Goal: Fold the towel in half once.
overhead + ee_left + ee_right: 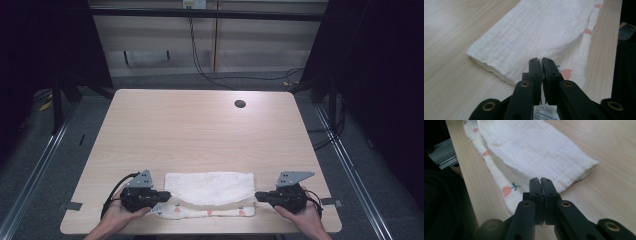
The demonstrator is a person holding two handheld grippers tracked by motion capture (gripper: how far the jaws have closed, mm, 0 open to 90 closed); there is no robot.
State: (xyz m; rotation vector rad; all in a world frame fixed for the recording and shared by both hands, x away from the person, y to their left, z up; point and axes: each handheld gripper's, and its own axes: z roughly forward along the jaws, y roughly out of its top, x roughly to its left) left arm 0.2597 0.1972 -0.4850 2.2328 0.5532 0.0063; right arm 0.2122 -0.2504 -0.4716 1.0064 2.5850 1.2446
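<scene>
A white muslin cloth (pixel 210 192) with small peach prints lies folded near the table's front edge, its upper layer sagging toward the front. My left gripper (pixel 167 196) is at the cloth's left end and my right gripper (pixel 257 196) at its right end, each in a hand. In the left gripper view the jaws of my left gripper (pixel 540 60) are pressed together on a thin white layer of the cloth (pixel 536 32), with a care label hanging below. My right gripper (pixel 540 180) is likewise shut on a thin edge of the cloth (pixel 536 152).
The light wooden table (pixel 200 125) has a round cable hole (pixel 240 104) at the back right. Grey tape marks sit at its front corners (pixel 74 205) (pixel 332 202). Cables trail over the floor behind, and metal rails run along both sides.
</scene>
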